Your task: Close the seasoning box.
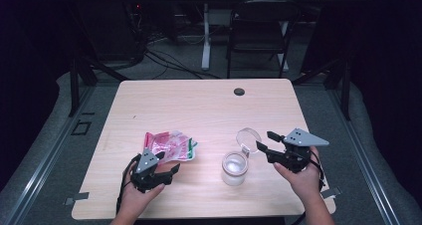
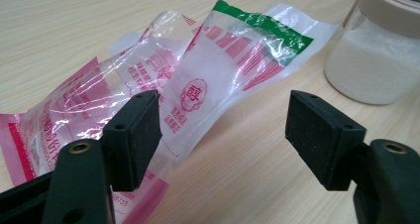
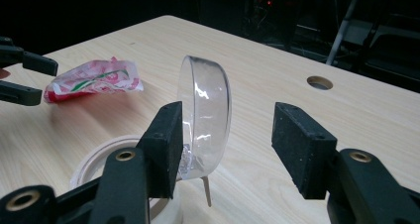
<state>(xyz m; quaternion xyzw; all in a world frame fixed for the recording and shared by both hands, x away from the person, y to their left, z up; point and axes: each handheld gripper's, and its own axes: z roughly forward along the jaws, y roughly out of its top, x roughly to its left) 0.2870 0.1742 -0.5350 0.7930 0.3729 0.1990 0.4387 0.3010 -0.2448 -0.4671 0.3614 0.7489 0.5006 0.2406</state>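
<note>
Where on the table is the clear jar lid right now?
In the high view, the clear lid stands tipped open just behind the jar, right of centre, beside the right gripper and its open jaws.

My matt black rubbery pads (image 2: 134,135) face crinkly glossy plastic packets (image 2: 198,85); the jar (image 2: 376,50) and lid (image 3: 205,115) look clear, smooth; the table (image 1: 199,105) is pale matt wood.

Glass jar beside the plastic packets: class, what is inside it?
The glass jar holds a white granular fill, up to about the beige collar. Its bottom is hidden by that fill.
</note>
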